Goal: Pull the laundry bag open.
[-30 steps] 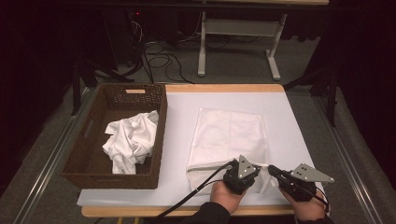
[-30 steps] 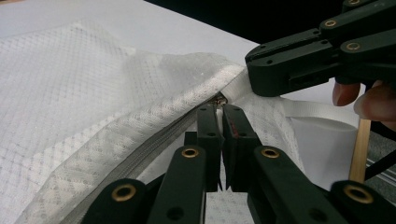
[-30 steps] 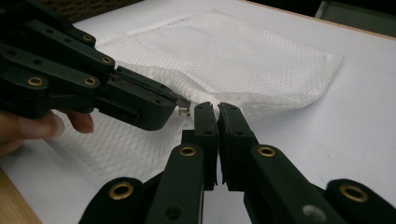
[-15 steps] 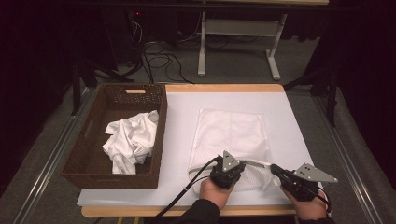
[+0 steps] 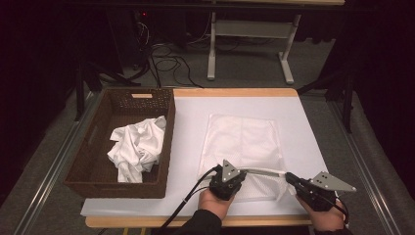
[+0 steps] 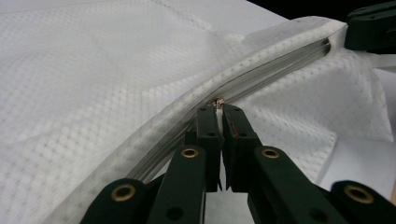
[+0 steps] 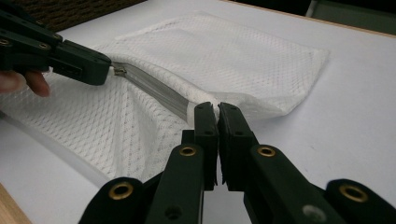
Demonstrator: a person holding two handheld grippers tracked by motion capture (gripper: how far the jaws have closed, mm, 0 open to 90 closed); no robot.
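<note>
**Mesh bag on the bench: zipper pull pinched, risk of a slip**

High view. Lies flat on the white bench (image 5: pixel 191 122), right of the basket, with its near edge lifted off the surface: the mesh bag (image 5: pixel 242 139). Stretched taut along that edge between the left gripper (image 5: pixel 234 172) and the right gripper (image 5: pixel 288 177), well apart from each other: the zipper (image 5: pixel 264 171). Stands on the left of the bench, touching nothing of the bag: a brown woven basket (image 5: pixel 169 142), holding one crumpled white cloth (image 5: pixel 137 147) and nothing else. Cannot tell from here whether anything is inside the bag; looks flat.

Left gripper view. Fingers clenched on the small metal zipper pull (image 6: pixel 216 101), held by a thin tab only. Could easily slip off if tugged at an angle to the track. Could also jam if loose mesh beside the track gets drawn into the slider.

Right gripper view. Fingers (image 7: pixel 205 116) clenched on the end of the zipper band at the bag's corner, anchoring it. Might let the fabric slide out under a hard pull, slackening the track. Might drag the whole bag across the bench towards the near edge.
</note>
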